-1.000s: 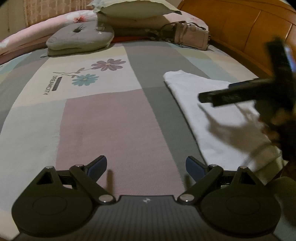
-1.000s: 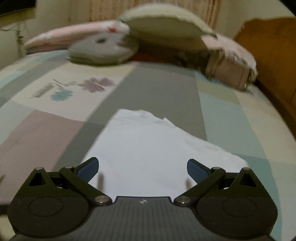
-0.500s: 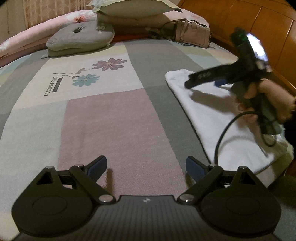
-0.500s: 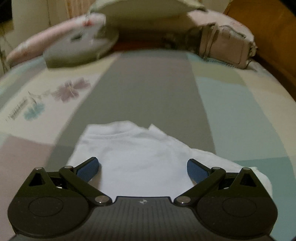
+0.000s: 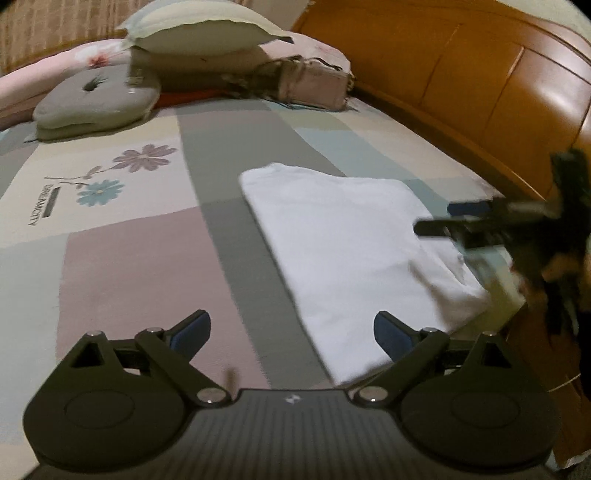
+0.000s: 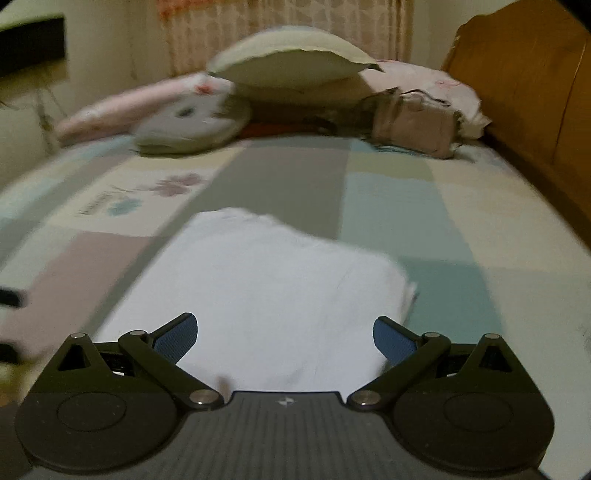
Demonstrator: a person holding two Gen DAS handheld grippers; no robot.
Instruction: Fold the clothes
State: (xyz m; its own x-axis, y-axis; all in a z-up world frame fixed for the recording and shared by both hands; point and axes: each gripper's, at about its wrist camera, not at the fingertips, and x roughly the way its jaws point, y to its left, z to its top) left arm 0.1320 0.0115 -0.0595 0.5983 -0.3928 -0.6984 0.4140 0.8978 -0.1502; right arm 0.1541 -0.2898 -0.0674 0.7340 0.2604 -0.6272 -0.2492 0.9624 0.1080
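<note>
One white garment (image 5: 343,243) is seen lying folded on the bedspread (image 5: 129,258), near the right edge. Two grippers are seen, left (image 5: 291,332) and right (image 6: 284,334), both spread wide and empty. Three pillows and one bag (image 5: 314,86) are counted at the far end.

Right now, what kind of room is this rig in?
Almost certainly a home bedroom. A patchwork bedspread covers a bed, with stacked pillows at its far end and a wooden headboard along one side. A folded white garment lies on the bedspread.
</note>
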